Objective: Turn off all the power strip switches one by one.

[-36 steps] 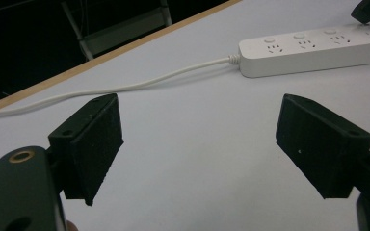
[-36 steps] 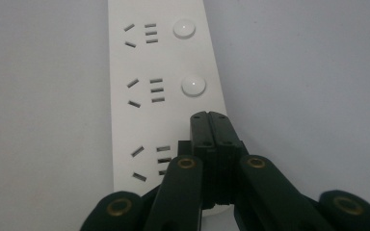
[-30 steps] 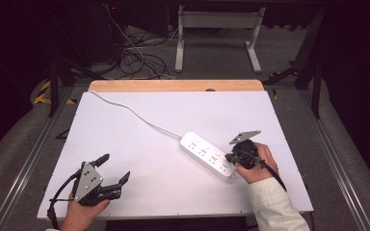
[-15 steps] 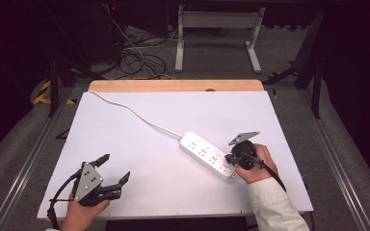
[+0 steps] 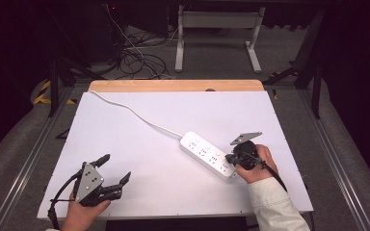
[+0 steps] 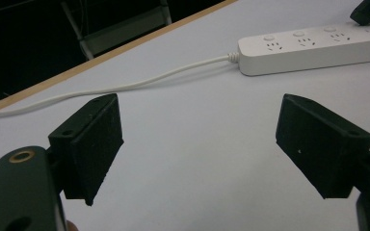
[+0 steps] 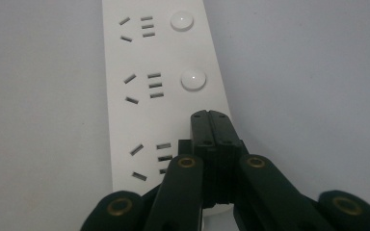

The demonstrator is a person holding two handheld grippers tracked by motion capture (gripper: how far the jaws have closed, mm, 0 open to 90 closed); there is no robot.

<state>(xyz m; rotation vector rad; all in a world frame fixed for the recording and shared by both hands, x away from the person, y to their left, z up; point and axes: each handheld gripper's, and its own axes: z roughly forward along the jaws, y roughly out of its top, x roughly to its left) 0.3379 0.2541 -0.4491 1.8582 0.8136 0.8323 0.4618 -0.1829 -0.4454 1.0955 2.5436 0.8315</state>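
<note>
White power strip (image 5: pixel 208 155) lies right of centre on the table (image 5: pixel 139 144), right claw (image 7: pixel 209 118) closed empty, tips on its near-end switch button, could slide off the rounded button or shove the unheld strip, while left claw (image 5: pixel 112 169) sits wide apart near the front-left.

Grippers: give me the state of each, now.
Left gripper: open, holding nothing, above the table.
Right gripper: shut, holding nothing, tips over the power strip.
</note>
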